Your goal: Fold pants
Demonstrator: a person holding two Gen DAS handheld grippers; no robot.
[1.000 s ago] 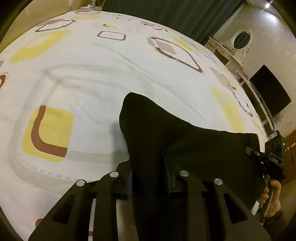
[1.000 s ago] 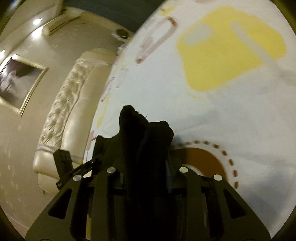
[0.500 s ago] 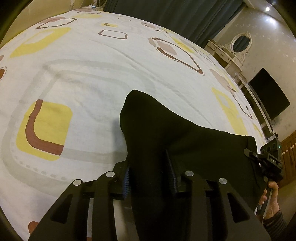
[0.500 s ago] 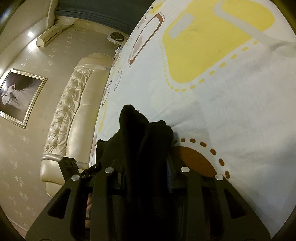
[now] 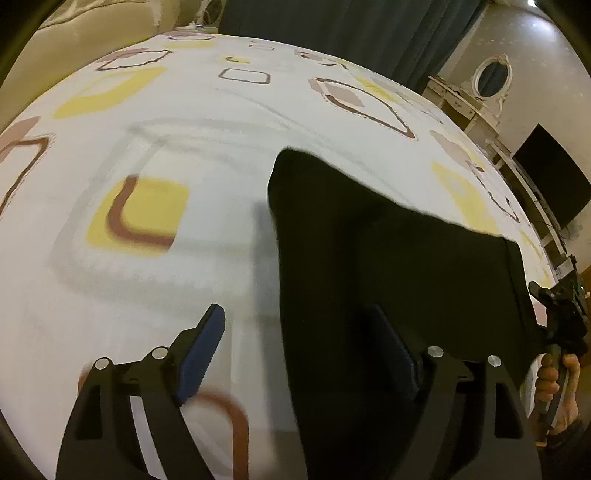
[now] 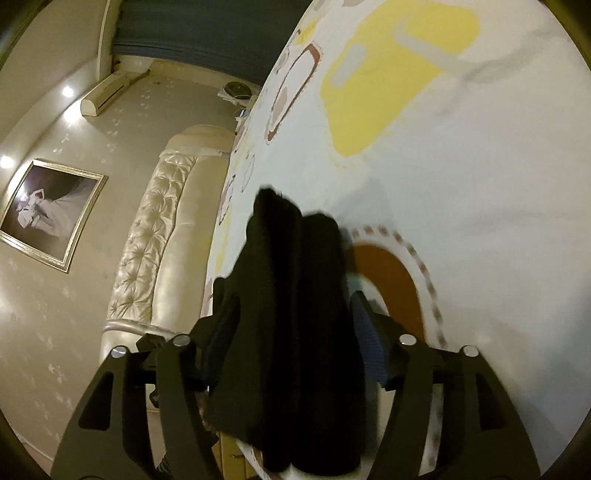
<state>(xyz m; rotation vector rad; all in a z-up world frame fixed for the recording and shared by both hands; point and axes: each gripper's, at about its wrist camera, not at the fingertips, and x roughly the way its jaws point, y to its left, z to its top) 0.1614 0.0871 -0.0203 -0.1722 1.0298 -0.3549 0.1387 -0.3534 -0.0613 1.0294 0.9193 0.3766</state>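
The black pants point(image 5: 388, 280) lie spread on the patterned bedsheet point(image 5: 184, 122), stretching from between my left fingers to the right gripper point(image 5: 563, 310) held at the bed's right edge. My left gripper point(image 5: 303, 354) is open, its blue pads point(image 5: 201, 347) wide apart, with the pants' edge lying loose between them. In the right wrist view a bunched end of the pants point(image 6: 295, 302) lies between the fingers of my right gripper point(image 6: 295, 332), whose jaws stand apart with a gap beside the right pad point(image 6: 369, 347).
A cream tufted headboard point(image 6: 162, 243) runs along the bed's side. A framed picture point(image 6: 48, 214) hangs on the wall. A dresser with an oval mirror point(image 5: 491, 74) and a dark TV screen point(image 5: 550, 173) stand beyond the bed. Dark curtains point(image 5: 332, 22) hang behind.
Both grippers have opened: the left jaws spread wide and released the pants' edge, the right jaws parted too. The pants have dropped flatter onto the sheet.
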